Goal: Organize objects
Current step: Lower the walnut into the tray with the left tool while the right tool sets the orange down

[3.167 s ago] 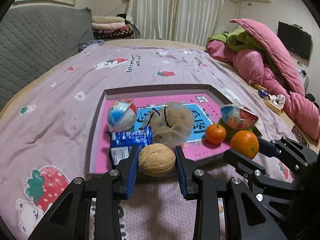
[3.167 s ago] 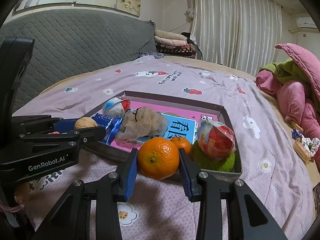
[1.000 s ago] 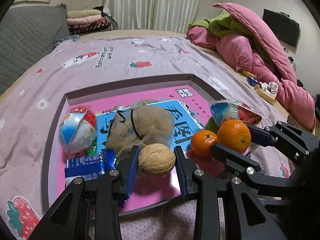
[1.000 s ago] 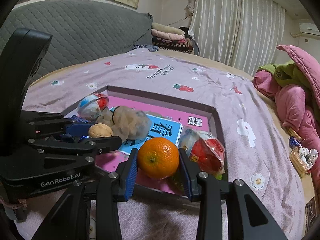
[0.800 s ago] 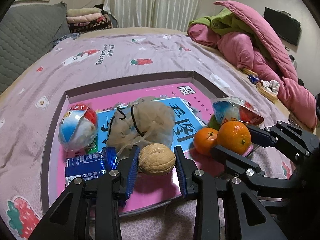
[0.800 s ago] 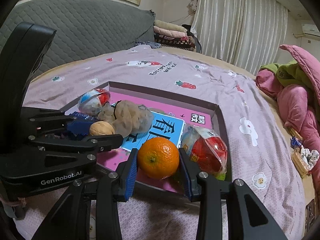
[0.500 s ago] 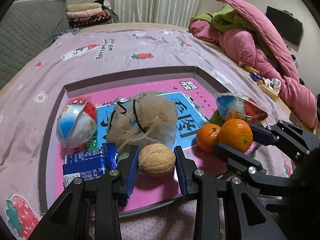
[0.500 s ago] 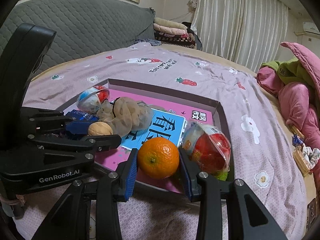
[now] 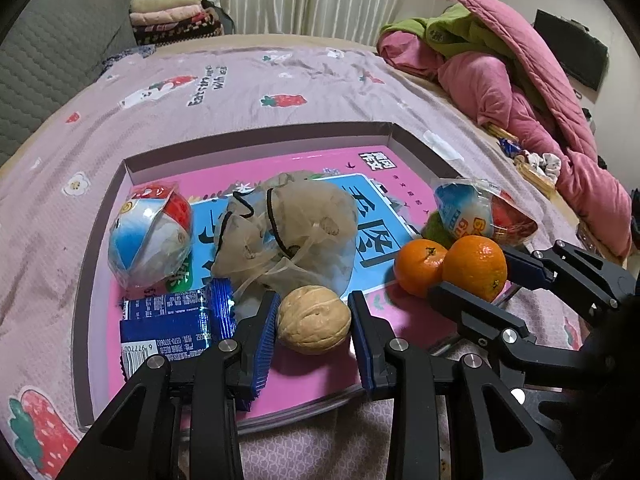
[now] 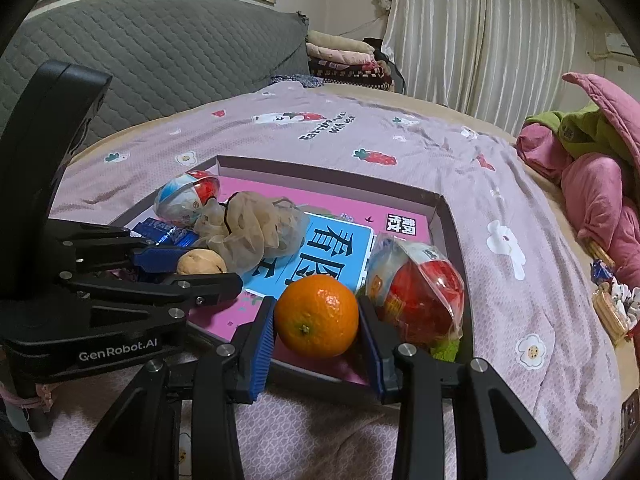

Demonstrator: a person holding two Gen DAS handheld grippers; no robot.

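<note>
My left gripper [image 9: 313,330] is shut on a walnut [image 9: 313,319], held low over the near part of a shallow box tray [image 9: 256,138] lined with a pink and blue book. My right gripper [image 10: 317,320] is shut on an orange [image 10: 317,315] over the tray's near right corner; the same orange [image 9: 475,262] shows in the left wrist view beside a second orange [image 9: 417,266] lying in the tray. In the tray also lie a mesh pouch [image 9: 290,228], a blue snack packet [image 9: 176,322] and two wrapped ball snacks [image 9: 150,236] [image 9: 480,214].
The tray sits on a bed with a pink strawberry-print sheet [image 9: 248,80]. A heap of pink and green quilts [image 9: 520,68] lies at the right, a grey padded headboard [image 10: 160,64] at the left, folded blankets [image 10: 340,58] by the curtains.
Both grippers came forward from the tray's near edge to over its inside, each still gripping its item. Over the last second the view shifted only slightly.
</note>
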